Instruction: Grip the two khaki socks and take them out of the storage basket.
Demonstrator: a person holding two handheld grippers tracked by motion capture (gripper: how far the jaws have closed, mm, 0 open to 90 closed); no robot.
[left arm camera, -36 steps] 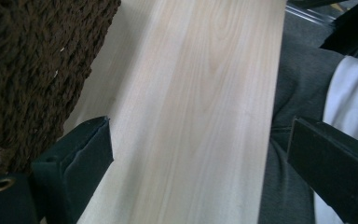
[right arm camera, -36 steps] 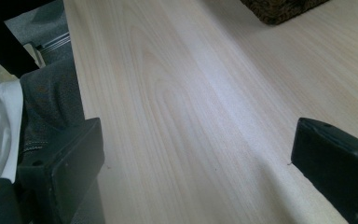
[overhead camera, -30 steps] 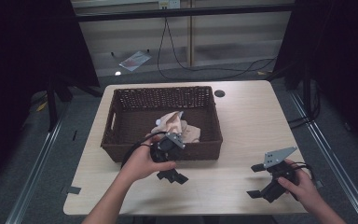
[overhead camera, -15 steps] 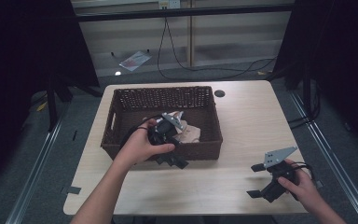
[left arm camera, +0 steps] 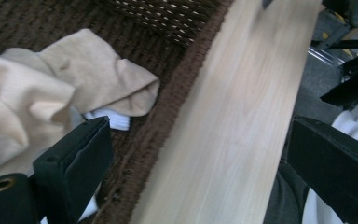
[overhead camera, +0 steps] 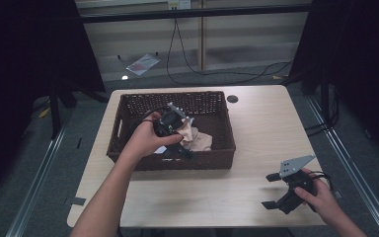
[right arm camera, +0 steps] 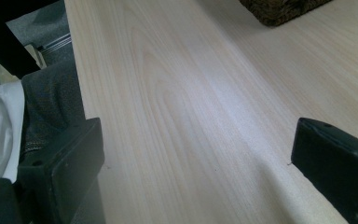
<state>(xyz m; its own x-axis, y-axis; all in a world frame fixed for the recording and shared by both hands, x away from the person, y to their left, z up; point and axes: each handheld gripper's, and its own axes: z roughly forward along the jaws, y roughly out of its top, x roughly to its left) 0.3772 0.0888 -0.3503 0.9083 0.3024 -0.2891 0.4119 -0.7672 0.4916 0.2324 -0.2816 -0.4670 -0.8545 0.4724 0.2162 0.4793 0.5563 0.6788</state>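
A dark brown wicker basket (overhead camera: 128, 123) sits on the left half of a pale wooden table (overhead camera: 256, 133), and it anchors this scene. Inside it, toward its near wall, lies a crumpled beige cloth (overhead camera: 197, 139); in the high view most of the cloth is hidden behind the person's left hand (overhead camera: 145, 139) and the left gripper (overhead camera: 176, 150), so its full shape cannot be made out. The left gripper view shows the cloth (left arm camera: 51, 88) more plainly: soft folded fabric in a warm cream tone, heaped on the basket floor, with a small white ribbed piece (left arm camera: 112, 120) peeking from under its edge. What that white piece is cannot be told.

The left gripper hangs over the basket's near rim, its jaws spread wide; one jaw stands above the cloth inside the basket (left arm camera: 177, 70), the other lies beyond the rim on the table side. It holds nothing. Whether the inner jaw touches the fabric is hard to judge.

Well to the right of the basket, near the table's front edge, the right hand (overhead camera: 318, 195) holds the right gripper (overhead camera: 274, 190) low over bare wood, its grey three-cornered plate uppermost. Its jaws also stand far apart and empty, as the right gripper view (right arm camera: 198, 161) confirms, with only a corner of the basket (right arm camera: 279, 9) cut off at the top of that view.

A small black round spot (overhead camera: 233, 98) marks the table just beyond the basket's far right corner. On the floor behind the basket lie black cables (overhead camera: 212, 74).
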